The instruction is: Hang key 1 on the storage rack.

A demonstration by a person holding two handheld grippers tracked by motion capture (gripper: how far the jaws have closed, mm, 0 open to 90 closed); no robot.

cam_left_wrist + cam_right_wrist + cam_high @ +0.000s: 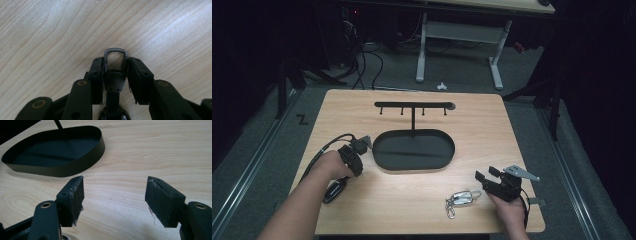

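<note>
I'm working at a pale wood counter (pixel 492 130). A black key stand sits mid-counter: an oval tray (pixel 413 150) with a thin post rising from its back rim to a crossbar (pixel 414 105) carrying four small pegs. All four pegs are bare, and I see nothing in the tray, from above or from the right gripper view (pixel 57 152).

My left hand-held gripper (pixel 357 150) sits just left of the tray, close to its rim. In its own view the jaws are clenched on a black key fob (pixel 114 83): the pads press both sides of the fob's head, and its metal loop (pixel 115 51) pokes out past the fingertips, lying low over the wood. So the first item is grasped, not yet lifted anywhere near the pegs. I cannot tell whether the fob's body is clear of the counter.

My right hand-held gripper (pixel 484 179) rests at the near right of the counter, jaws released and well apart, with only bare wood between the pads (pixel 75 195). A bunch of silver keys and clips (pixel 460 199) lies just left of it, untouched.

My reading: the job is hanging these on the stand, and it is barely begun. Done: grip on the fob. Left: raise it, thread the loop over a peg, let go; then pick up the silver bunch and hang it.
</note>
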